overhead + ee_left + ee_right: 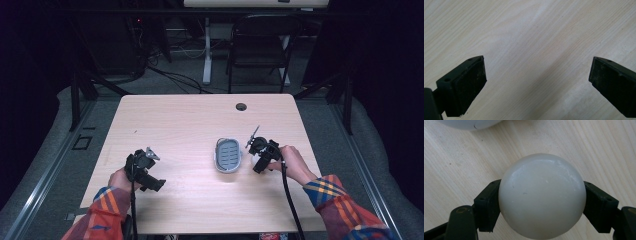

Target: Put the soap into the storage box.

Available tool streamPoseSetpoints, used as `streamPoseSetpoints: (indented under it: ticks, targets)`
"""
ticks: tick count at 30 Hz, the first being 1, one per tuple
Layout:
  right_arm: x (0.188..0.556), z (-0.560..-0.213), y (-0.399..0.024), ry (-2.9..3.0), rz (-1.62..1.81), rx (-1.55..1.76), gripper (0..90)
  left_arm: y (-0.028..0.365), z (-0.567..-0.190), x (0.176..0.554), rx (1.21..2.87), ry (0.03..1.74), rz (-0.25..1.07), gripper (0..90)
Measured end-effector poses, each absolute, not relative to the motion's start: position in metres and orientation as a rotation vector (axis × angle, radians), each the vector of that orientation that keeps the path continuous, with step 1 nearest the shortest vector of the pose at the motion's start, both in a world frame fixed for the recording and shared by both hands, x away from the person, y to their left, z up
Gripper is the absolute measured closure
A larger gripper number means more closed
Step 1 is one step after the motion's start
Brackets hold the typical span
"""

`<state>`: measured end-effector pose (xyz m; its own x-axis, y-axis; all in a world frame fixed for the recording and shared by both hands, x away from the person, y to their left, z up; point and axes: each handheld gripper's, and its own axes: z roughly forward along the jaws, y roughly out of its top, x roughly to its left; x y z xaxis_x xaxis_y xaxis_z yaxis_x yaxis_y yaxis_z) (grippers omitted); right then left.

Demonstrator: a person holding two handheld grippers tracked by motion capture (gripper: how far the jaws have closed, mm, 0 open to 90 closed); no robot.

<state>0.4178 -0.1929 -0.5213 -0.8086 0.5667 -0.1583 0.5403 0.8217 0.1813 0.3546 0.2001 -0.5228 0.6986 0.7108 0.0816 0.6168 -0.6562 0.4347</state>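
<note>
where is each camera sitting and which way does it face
High view: above the person's side, looking forward and down on the table; both sleeved forearms, left gripper and right gripper beside the soap dish show.
Left gripper view: rides the left gripper, looking down at bare wood between open jaws.
Right gripper view: rides the right gripper, looking along jaws shut on a white ball, with the dish rim at the top edge.
All three share the tabletop; high and right views share the dish.

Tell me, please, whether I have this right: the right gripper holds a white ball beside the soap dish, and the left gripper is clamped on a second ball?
Not quite: the left gripper is open and holds nothing, as the left gripper view shows. The right gripper does hold the white ball beside the soap dish.
</note>
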Motion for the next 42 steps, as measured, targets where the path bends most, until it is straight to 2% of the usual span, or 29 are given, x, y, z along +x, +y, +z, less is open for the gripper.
streamPoseSetpoints:
  ticks: [22, 42]
  targets:
    - [0.424, -0.502, -0.178, 2.786, 0.261, 0.837, 23.9, 0.200, -0.523, 0.355, 2.538, 1.029, 0.344, 1.2]
    - [0.431, -0.470, -0.158, 2.767, 0.317, 0.776, 23.9, 0.200, -0.523, 0.355, 2.538, 1.029, 0.348, 1.3]
